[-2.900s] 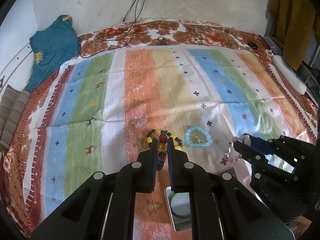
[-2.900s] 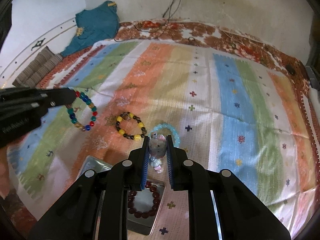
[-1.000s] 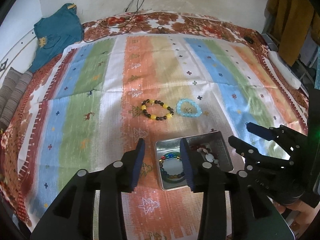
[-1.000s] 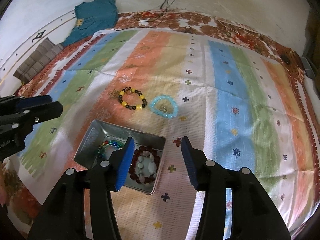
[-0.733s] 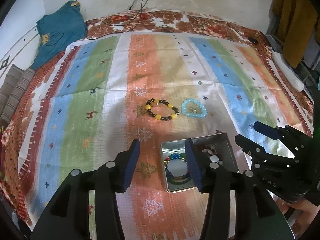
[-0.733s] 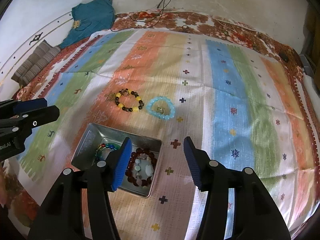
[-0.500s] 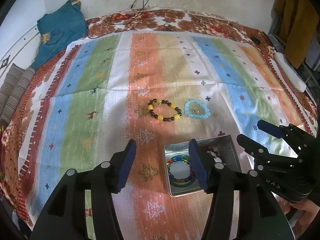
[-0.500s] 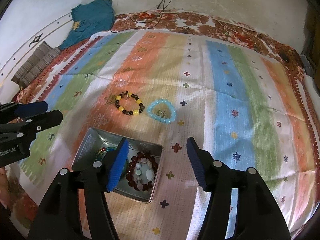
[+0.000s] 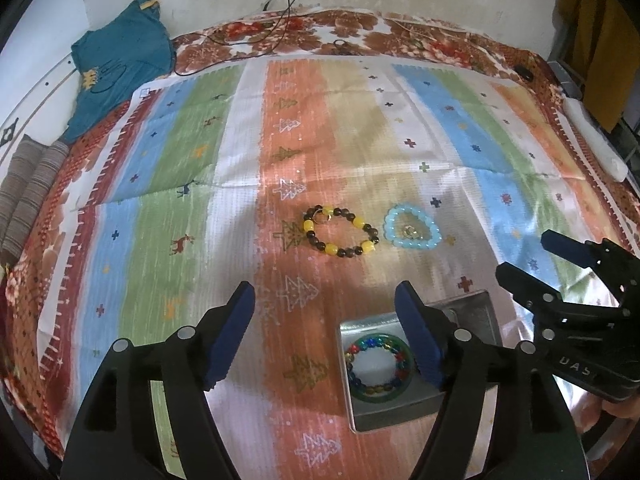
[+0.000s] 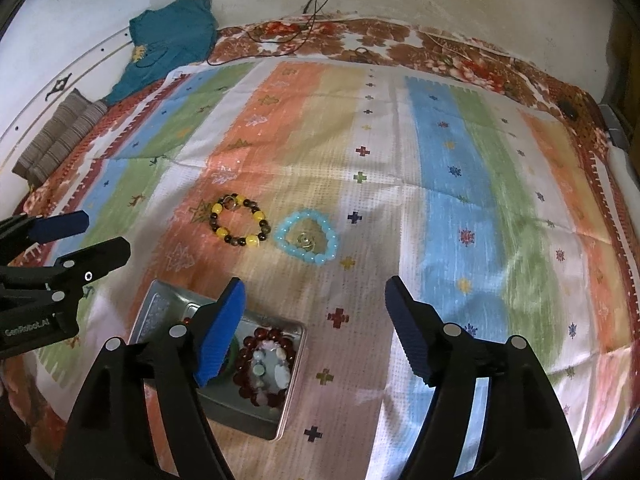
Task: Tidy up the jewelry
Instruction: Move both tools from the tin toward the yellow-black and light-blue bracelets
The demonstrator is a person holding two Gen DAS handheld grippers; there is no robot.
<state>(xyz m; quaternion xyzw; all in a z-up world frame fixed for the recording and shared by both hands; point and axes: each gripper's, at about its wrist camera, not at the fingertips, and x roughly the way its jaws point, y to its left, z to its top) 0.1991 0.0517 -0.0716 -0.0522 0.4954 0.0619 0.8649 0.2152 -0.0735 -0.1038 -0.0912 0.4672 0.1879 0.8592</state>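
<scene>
A yellow-and-brown bead bracelet (image 9: pixel 340 233) (image 10: pixel 239 221) and a light blue bead bracelet (image 9: pixel 412 231) (image 10: pixel 307 241) lie side by side on the striped cloth. A small metal tin (image 9: pixel 472 306) (image 10: pixel 160 308) nearer me holds a multicoloured bead bracelet (image 9: pixel 378 364), a dark red bead bracelet (image 10: pixel 262 336) and a pale bead bracelet (image 10: pixel 270 360). My left gripper (image 9: pixel 324 332) is open and empty, above the cloth just left of the tin. My right gripper (image 10: pixel 314 320) is open and empty, above the tin's right side. Each gripper shows in the other's view (image 9: pixel 536 264) (image 10: pixel 88 236).
A striped cloth (image 9: pixel 200 160) covers a floral bedsheet (image 9: pixel 360 36). A teal garment (image 9: pixel 120 56) and folded grey fabric (image 9: pixel 24 184) lie far left. Black cables (image 9: pixel 256 40) run along the back. A white object (image 9: pixel 596 148) lies at the right edge.
Both grippers were shut on bracelets above the cloth; they let them go into the tin, opened wide and pulled back and up.
</scene>
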